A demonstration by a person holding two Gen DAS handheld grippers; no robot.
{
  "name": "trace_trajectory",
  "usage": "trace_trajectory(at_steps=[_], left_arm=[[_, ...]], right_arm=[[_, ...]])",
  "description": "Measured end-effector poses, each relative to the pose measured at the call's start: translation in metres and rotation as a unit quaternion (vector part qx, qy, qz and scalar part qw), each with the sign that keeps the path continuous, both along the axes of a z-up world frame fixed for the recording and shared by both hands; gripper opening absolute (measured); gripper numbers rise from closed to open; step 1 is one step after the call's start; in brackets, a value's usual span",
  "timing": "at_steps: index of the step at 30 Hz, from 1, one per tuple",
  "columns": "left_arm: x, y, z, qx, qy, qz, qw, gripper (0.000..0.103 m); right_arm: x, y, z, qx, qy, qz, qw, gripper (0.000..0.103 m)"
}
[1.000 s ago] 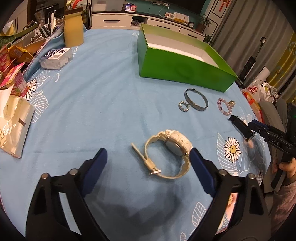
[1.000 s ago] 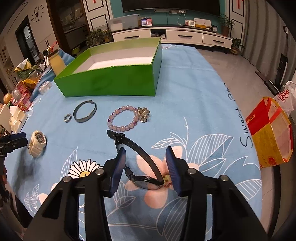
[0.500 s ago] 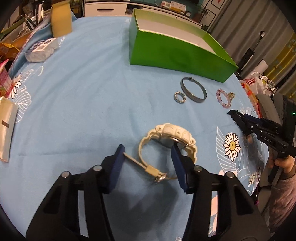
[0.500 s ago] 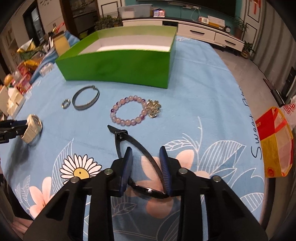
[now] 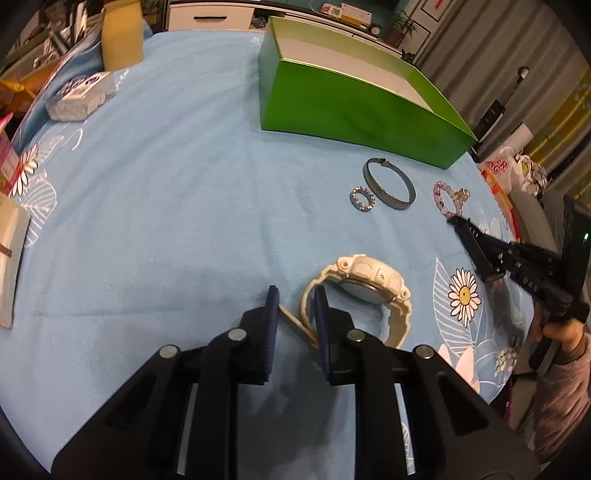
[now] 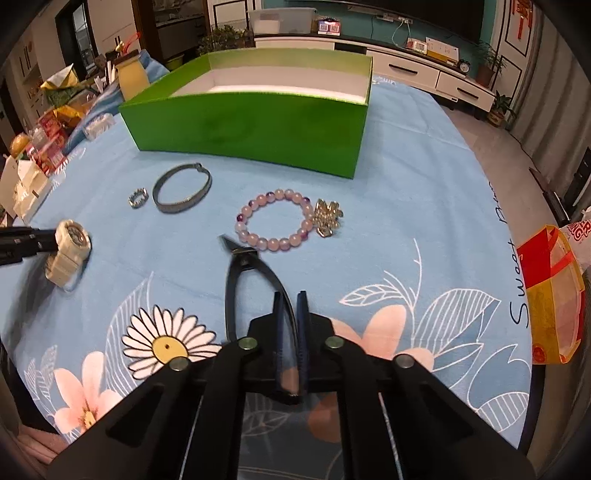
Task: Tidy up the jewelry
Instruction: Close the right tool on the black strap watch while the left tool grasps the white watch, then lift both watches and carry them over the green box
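Observation:
My left gripper [image 5: 294,300] is shut on the strap of a cream watch [image 5: 364,286] that lies on the blue floral tablecloth [image 5: 166,192]. My right gripper [image 6: 290,300] is shut on the strap of a black watch [image 6: 236,280], lifted slightly off the cloth. The black watch also shows in the left wrist view [image 5: 476,251]. A green open box [image 6: 258,114] stands behind. In front of it lie a dark bangle [image 6: 183,188], a small ring [image 6: 138,197] and a pink bead bracelet [image 6: 275,219] with a metal charm [image 6: 327,218].
A yellow container [image 5: 122,33] and a plastic packet [image 5: 79,96] stand at the table's far left, with snack packs [image 6: 48,144] along the left edge. A red-yellow bag [image 6: 550,299] hangs off the right edge.
Both grippers have closed: the left on the cream watch's strap, the right on the black watch's strap. The black watch has risen slightly and its strap tip has swung toward the bead bracelet.

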State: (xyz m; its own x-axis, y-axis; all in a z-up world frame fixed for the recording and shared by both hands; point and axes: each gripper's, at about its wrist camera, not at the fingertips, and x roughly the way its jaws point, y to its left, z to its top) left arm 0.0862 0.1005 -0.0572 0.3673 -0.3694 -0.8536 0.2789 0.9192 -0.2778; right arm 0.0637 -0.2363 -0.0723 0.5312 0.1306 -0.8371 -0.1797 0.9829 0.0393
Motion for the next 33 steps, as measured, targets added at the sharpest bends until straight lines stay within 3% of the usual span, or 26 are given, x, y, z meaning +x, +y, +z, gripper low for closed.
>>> trace_trajectory(at_steps=[16, 19, 25, 29, 33], left_arm=[[-0.007, 0.001, 0.036, -0.044, -0.047, -0.001, 0.9979, 0.017], [-0.007, 0.003, 0.044, -0.046, -0.056, -0.002, 0.9974, 0.008], [-0.003, 0.005, 0.036, -0.045, -0.038, -0.004, 0.9983, 0.008], [-0.001, 0.017, 0.025, -0.053, -0.021, 0.028, 0.998, 0.044], [-0.004, 0.016, 0.019, -0.051, 0.0, 0.033, 0.9982, 0.048]], right_arm=[[-0.014, 0.005, 0.042, 0.018, -0.063, -0.003, 0.998, 0.003], [-0.017, 0.008, 0.049, 0.019, -0.072, 0.002, 0.997, 0.003], [-0.018, 0.015, 0.054, 0.021, -0.077, 0.009, 0.997, 0.003], [-0.02, 0.018, 0.053, 0.024, -0.077, 0.011, 0.997, 0.003], [-0.02, 0.02, 0.051, 0.027, -0.075, 0.013, 0.997, 0.003]])
